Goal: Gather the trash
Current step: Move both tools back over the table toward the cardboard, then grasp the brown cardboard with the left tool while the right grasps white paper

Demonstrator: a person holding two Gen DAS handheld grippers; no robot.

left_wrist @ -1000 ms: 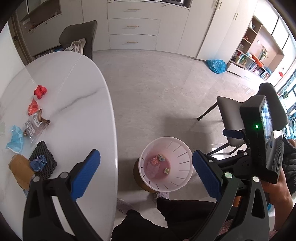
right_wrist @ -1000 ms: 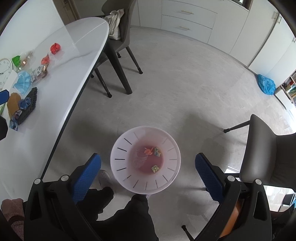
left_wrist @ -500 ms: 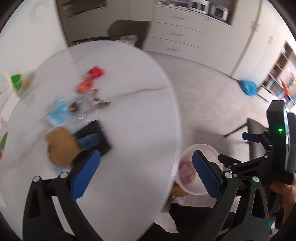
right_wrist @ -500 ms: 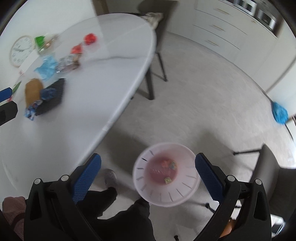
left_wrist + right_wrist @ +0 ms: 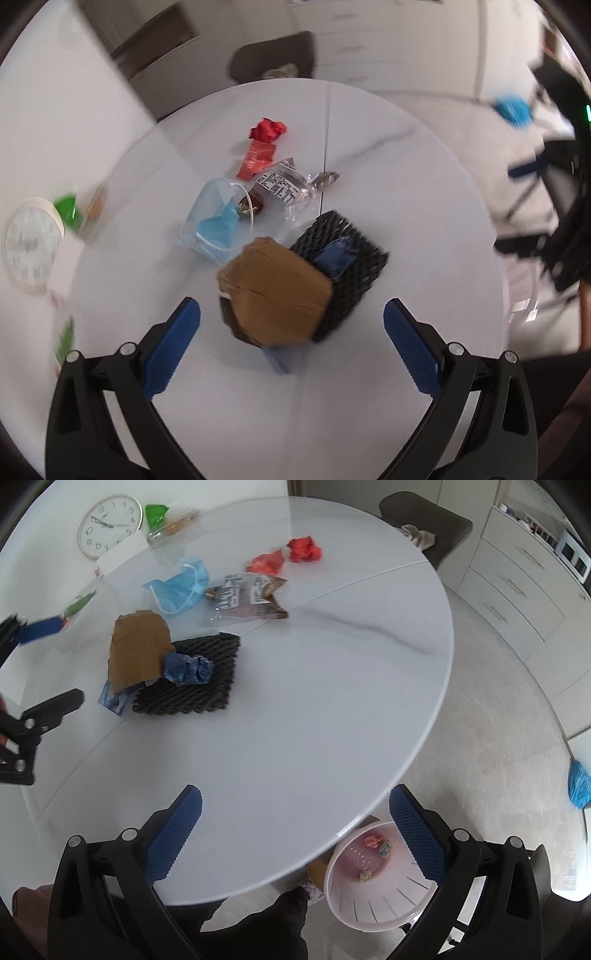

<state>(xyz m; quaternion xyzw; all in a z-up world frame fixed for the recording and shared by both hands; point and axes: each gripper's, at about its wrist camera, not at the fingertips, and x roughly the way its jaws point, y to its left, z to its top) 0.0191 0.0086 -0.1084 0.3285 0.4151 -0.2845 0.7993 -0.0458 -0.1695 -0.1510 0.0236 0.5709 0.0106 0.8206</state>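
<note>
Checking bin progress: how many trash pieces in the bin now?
3 visible in the pink bin: an orange-pink wad at the far side, a pale multicoloured one beside it, a yellowish one nearer. The table edge may hide more.

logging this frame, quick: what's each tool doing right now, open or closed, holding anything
Left tool: open, holding nothing, over the brown cardboard piece.
Right tool: open, holding nothing, over the table.
</note>
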